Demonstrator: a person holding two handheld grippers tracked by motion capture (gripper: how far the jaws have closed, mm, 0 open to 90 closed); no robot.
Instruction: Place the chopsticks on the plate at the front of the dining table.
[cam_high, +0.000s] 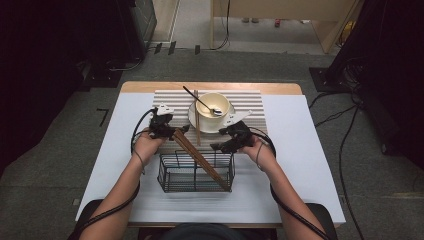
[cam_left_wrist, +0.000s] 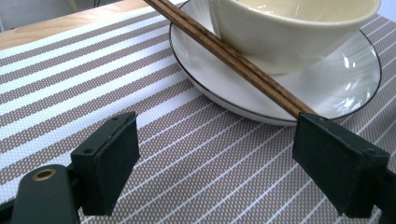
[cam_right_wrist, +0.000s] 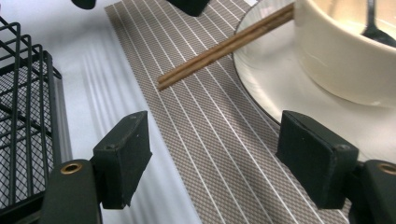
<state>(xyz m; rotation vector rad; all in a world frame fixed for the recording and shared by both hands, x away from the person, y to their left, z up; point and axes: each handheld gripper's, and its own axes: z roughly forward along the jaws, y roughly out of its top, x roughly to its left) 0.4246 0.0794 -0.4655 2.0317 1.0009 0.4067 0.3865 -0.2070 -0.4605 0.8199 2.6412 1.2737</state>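
On the striped placemat (cam_high: 250, 100), a chopstick pair (cam_high: 197, 120) leans on the plate (cam_high: 200, 125) beside the bowl (cam_high: 216, 104), long axis running toward the person. Both the left gripper (cam_high: 176, 131) and right gripper (cam_high: 216, 145) stand wide and empty (the left looks nearer, the sticks' near end just by its jaw).

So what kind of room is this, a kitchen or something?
Probably not a kitchen. It looks like a lab or workshop set up for recording: a small table stands on grey carpet, cables trail across the floor, and dark equipment racks line the sides. The bowl and striped placemat are just a practice place setting.
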